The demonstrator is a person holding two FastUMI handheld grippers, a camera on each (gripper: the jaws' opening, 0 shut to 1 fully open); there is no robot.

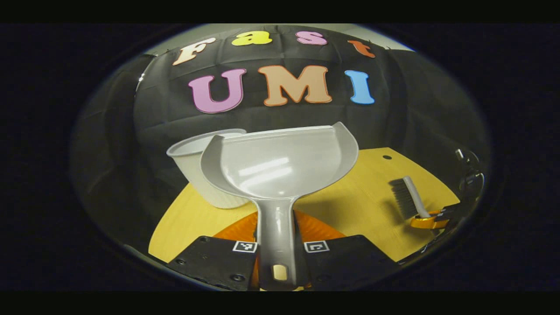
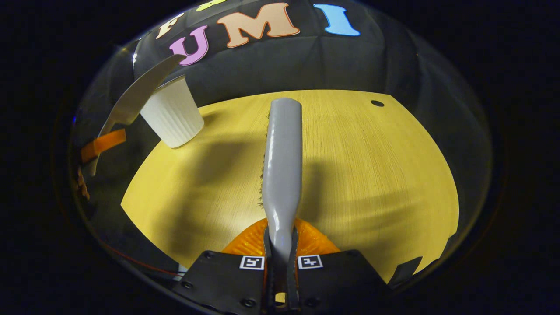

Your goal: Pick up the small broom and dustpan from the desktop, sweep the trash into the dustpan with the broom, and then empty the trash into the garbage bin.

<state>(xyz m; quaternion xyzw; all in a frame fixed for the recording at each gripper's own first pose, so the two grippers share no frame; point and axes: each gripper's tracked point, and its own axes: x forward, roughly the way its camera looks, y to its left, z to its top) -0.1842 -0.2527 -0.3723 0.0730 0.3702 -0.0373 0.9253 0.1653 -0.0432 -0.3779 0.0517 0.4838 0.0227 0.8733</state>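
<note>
1. Left gripper view, left gripper (image 1: 276,258): both fingers pinch the handle of the grey dustpan (image 1: 280,164), which rises straight up from between them. The pan is raised off the desktop, its scoop hollow faces the camera and looks bare, and its open edge points up.
2. Left gripper view, garbage bin (image 1: 194,175): white, ribbed, open-topped, standing on the desktop behind the dustpan at its left; the pan overlaps the bin's right side.
3. Left gripper view, desktop (image 1: 350,205): yellow wood grain, with a small dark hole near its far edge.
4. Left gripper view, small broom (image 1: 409,197): far right, dark bristles facing left, pale handle sloping down to the right gripper (image 1: 431,221), which grips its lower end.
5. Right gripper view, right gripper (image 2: 280,262): fingers pressed onto the narrow end of the small broom (image 2: 283,166); the grey handle runs straight ahead above the desktop (image 2: 372,175), with a fringe of bristles along its left edge.
6. Right gripper view, garbage bin (image 2: 173,116): upper left, standing on the desktop's far corner.
7. Right gripper view, dustpan (image 2: 135,94): seen edge-on, just left of the bin and overlapping its rim, tilted, held aloft.
</note>
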